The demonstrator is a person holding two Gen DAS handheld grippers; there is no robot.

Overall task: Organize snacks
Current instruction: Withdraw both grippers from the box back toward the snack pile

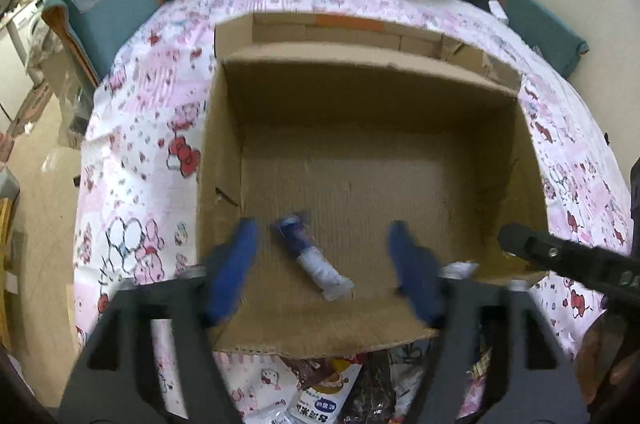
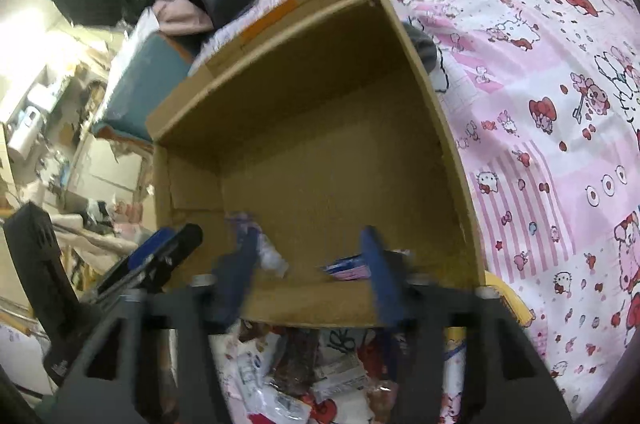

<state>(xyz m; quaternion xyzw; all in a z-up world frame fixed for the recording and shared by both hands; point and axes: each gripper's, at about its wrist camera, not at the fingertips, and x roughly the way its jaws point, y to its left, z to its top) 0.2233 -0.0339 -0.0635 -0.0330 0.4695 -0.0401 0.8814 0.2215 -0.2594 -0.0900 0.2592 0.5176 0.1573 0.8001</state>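
Snack packet [image 1: 311,256]: lying flat on the box floor near the front wall; looking light, crinkly, slippery, so pinching it across the middle.
Box [image 1: 224,151]: sitting open on the bedsheet [image 1: 136,127].
Left gripper [image 1: 322,264]: hovering spread, empty.
Right gripper [image 2: 308,264]: spread, empty.
Right view only: showing a second packet [image 2: 347,268] beside its finger, and loose snacks [image 2: 296,364] in front of the box.

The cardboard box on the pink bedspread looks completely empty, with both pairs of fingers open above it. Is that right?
Not quite: the cardboard box is not empty. The left wrist view shows a blue-and-white snack packet lying on its floor. The rest holds: the box sits on the pink bedspread, and the left gripper and right gripper both have their fingers open.
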